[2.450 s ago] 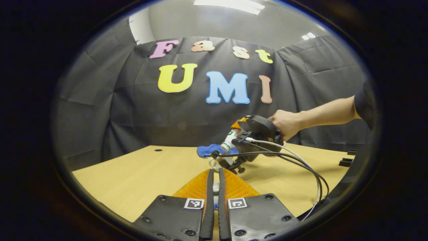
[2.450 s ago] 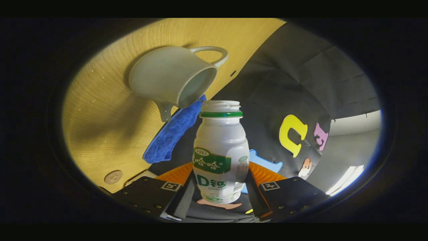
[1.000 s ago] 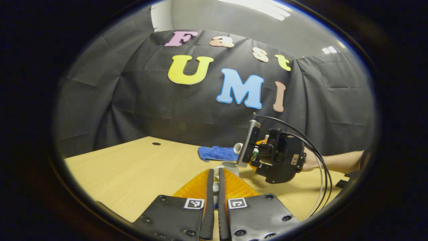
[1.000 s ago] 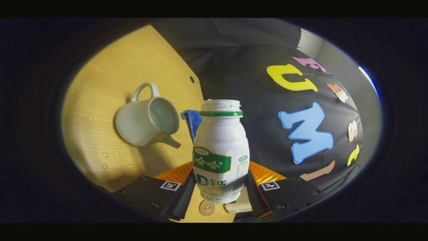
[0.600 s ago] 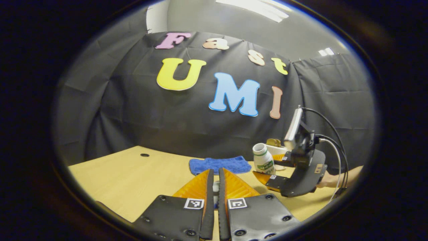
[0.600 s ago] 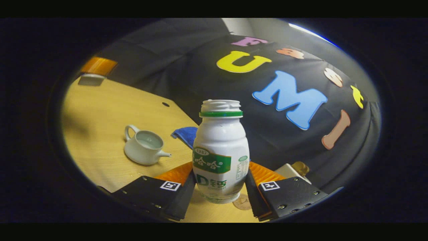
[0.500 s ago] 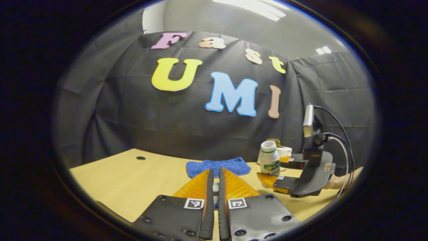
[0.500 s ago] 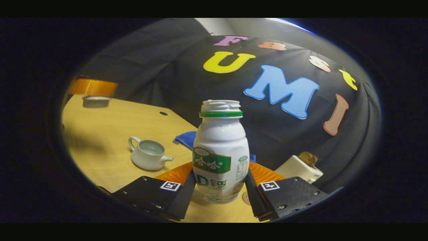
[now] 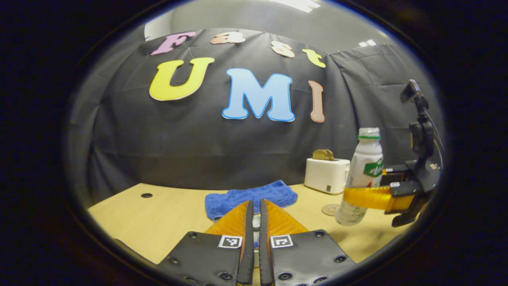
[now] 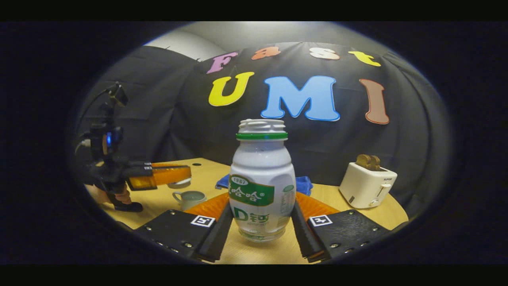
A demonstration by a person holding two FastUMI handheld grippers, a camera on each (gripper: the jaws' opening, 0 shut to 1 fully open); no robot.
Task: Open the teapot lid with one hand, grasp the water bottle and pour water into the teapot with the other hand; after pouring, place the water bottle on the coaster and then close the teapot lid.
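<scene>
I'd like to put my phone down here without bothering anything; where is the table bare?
Barest: the table left of the blue cloth, toward the small hole. Crowded: the right end, where toaster, coaster and the water bottle in the right claw sit close; also around the teapot, with the left claw gripping its lid nearby.

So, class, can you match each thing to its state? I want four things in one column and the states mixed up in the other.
Things:
1. water bottle
2. teapot
3. toaster
4. cloth

States:
A. blue, lying flat on the table
B. gripped upright by the right gripper
C. standing on the table with its lid off
D. white, with something brown sticking out of its top

Pairs: 1-B, 2-C, 3-D, 4-A
</scene>
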